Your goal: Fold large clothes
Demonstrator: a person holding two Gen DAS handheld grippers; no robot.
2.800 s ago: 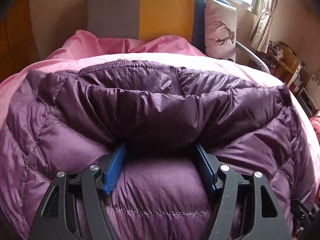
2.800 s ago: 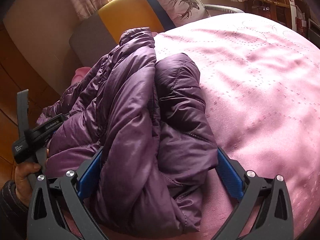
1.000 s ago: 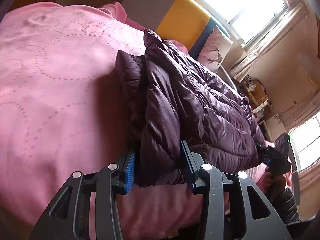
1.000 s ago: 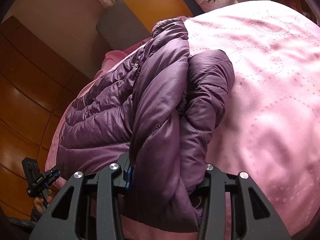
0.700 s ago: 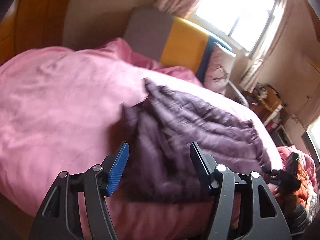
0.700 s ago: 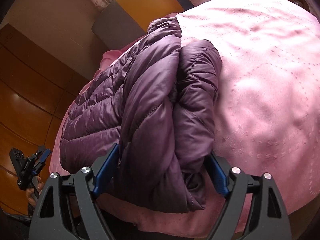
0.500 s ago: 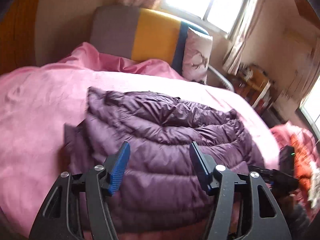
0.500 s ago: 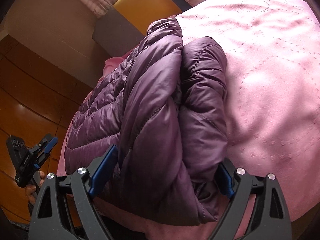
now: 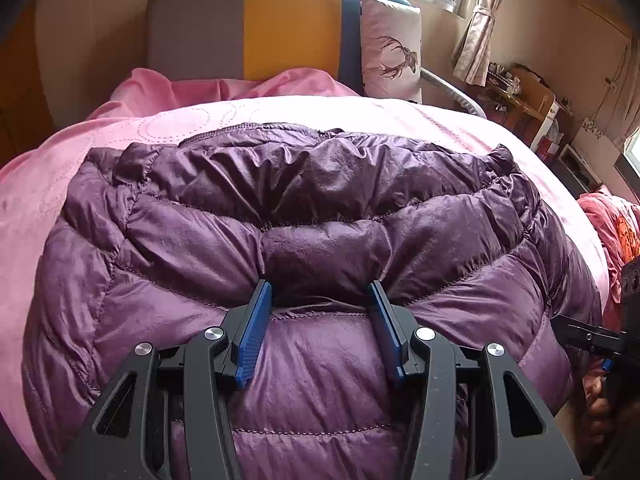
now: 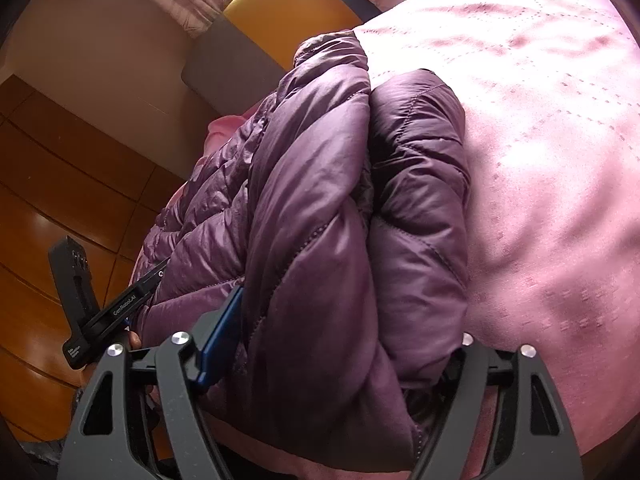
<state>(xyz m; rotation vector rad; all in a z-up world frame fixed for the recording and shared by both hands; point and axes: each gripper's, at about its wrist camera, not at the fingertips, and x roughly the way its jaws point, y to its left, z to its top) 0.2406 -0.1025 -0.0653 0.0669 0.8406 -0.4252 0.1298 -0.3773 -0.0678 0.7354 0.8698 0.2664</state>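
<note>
A purple quilted down jacket (image 9: pixel 320 216) lies folded in a thick bundle on the pink bedspread (image 9: pixel 80 152). My left gripper (image 9: pixel 320 300) is over its near side, jaws open, blue pads pressed against a puffy fold between them. In the right wrist view the jacket's stacked end (image 10: pixel 344 220) fills the space between the open jaws of my right gripper (image 10: pixel 344 336). The right pad is hidden behind the fabric. The left gripper's body (image 10: pixel 96 304) shows at the jacket's far left end.
A grey, yellow and navy headboard (image 9: pixel 256 24) and a deer-print pillow (image 9: pixel 392 48) stand at the head of the bed. Cluttered shelves (image 9: pixel 532 108) and red-orange bedding (image 9: pixel 612 228) are at the right. Wooden panels (image 10: pixel 60 184) lie left of the bed.
My left gripper let go of the jacket's left end, swung round to its long side and settled on the middle fold. My right gripper opened from its grip on the right end.
</note>
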